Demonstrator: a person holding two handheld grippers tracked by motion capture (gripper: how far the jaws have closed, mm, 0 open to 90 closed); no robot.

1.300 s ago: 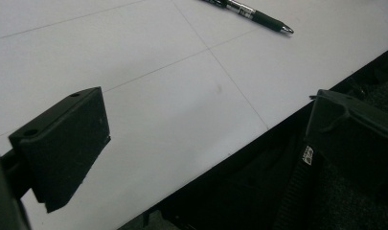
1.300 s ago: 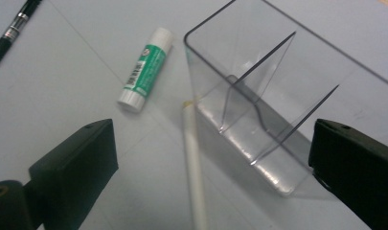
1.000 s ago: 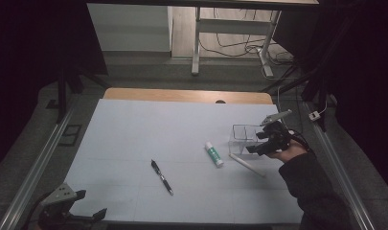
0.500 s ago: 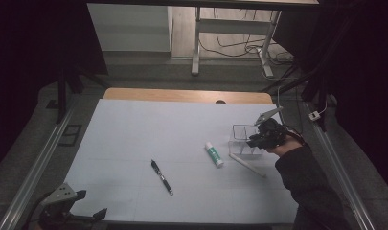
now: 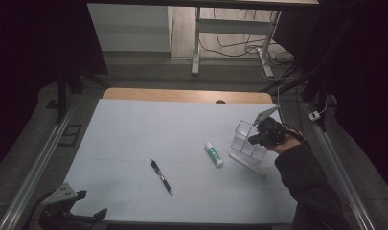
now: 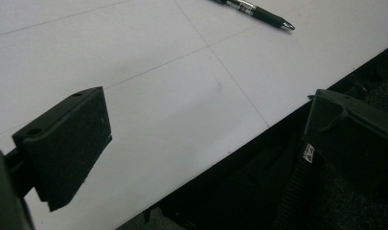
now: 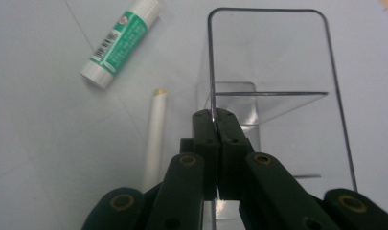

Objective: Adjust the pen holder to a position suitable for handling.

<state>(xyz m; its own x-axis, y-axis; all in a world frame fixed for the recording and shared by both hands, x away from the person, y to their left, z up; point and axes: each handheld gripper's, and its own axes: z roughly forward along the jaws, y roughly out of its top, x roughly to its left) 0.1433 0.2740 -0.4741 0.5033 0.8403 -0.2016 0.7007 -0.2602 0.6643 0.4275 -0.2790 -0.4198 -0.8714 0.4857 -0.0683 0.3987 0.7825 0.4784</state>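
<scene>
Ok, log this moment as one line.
right gripper: just closed, shut on organizer wall | left gripper: open | pen, glue stick: on table

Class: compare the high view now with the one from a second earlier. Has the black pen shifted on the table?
No. The black pen lies at the same slant, left of the glue stick, as before.

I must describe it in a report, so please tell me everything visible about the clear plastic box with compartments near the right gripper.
The clear plastic organiser box is transparent, open-topped, with thin walls, rounded corners and inner dividers forming compartments, which look empty. It stands on the white table near its right edge. The right gripper has just closed its jaws on one thin wall. A white stick lies close beside the box, and a green-and-white glue stick lies farther off.
</scene>
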